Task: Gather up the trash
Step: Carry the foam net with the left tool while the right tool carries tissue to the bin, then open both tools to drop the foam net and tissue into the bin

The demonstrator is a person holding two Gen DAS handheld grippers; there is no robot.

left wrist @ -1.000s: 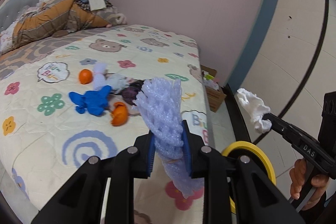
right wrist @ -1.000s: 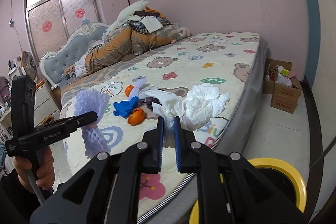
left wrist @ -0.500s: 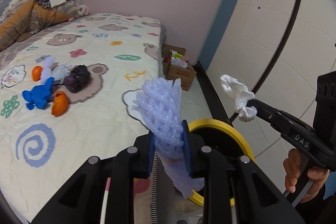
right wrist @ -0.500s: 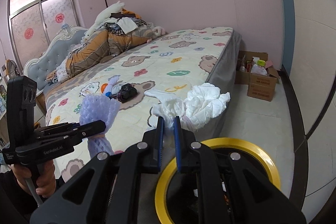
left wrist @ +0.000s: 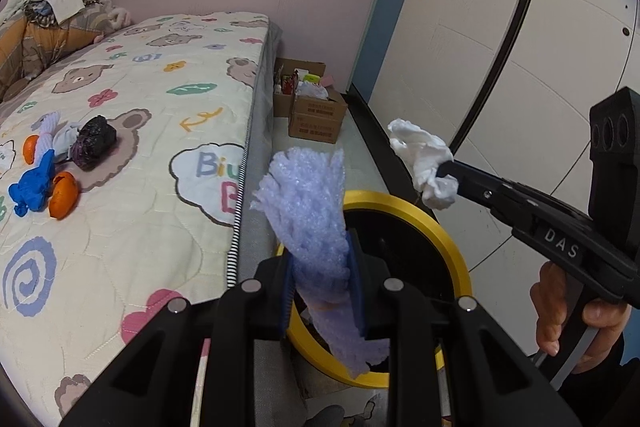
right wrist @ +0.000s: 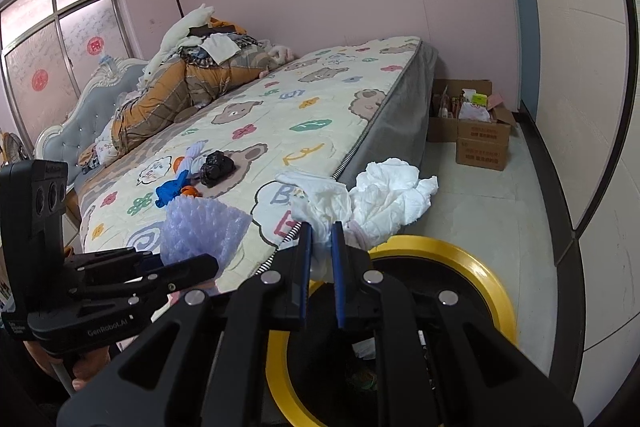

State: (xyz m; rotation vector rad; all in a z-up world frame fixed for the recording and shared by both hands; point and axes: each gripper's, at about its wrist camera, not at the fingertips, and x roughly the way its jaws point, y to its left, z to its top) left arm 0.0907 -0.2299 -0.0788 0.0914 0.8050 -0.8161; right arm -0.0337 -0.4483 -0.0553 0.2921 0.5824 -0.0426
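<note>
My left gripper [left wrist: 322, 259] is shut on a lilac foam net [left wrist: 308, 211] and holds it over the near rim of the yellow-rimmed trash bin [left wrist: 452, 251]. My right gripper [right wrist: 320, 239] is shut on crumpled white tissue [right wrist: 384, 195] above the same bin [right wrist: 488, 279]. The right gripper and its tissue [left wrist: 424, 159] also show in the left wrist view, to the right of the bin. On the bed lie a blue glove [left wrist: 32, 183], orange peels [left wrist: 64, 199], a black bag [left wrist: 94, 141] and a pale wrapper [left wrist: 60, 139].
The bed [left wrist: 132, 131] with a bear-print cover fills the left. Cardboard boxes [left wrist: 316, 115] stand on the floor past the bed's foot. A white panelled wall [left wrist: 500, 67] runs close on the right. Bedding is piled at the headboard [right wrist: 188, 79].
Both grippers have swung right, away from the bed, each still holding its item. The bin has come fully under them.
</note>
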